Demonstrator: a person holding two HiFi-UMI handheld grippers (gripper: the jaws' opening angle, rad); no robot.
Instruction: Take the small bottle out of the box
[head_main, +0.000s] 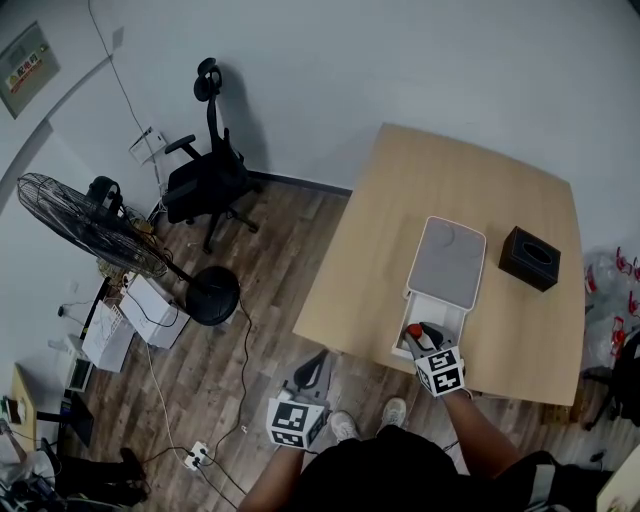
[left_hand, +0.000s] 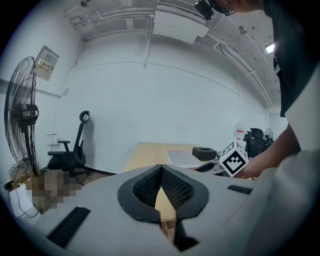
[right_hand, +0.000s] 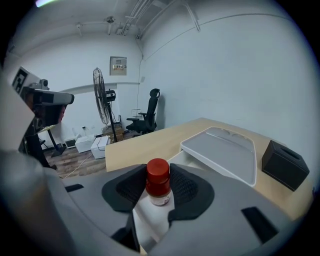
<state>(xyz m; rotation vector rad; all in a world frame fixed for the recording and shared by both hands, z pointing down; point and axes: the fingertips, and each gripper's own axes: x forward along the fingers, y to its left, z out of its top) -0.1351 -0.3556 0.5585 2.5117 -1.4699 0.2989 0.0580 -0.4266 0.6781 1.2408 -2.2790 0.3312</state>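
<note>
A small bottle (right_hand: 158, 182) with a red cap and white label stands upright between my right gripper's (right_hand: 158, 189) black pads, which press on its cap from both sides. In the head view, that gripper (head_main: 424, 338) is over the open near end of the white box (head_main: 446, 264), and the bottle's red cap (head_main: 413, 331) shows at its tip. The box's grey lid (right_hand: 222, 150) lies just beyond the jaws. My left gripper (left_hand: 161, 171) is shut with nothing in it, held off the table's near left corner above the floor (head_main: 310, 372).
A black tissue box (head_main: 529, 257) sits on the wooden table (head_main: 400, 240) right of the white box. On the floor to the left are an office chair (head_main: 205, 180), a standing fan (head_main: 85, 222), white cases and cables. The person's shoes are by the table's edge.
</note>
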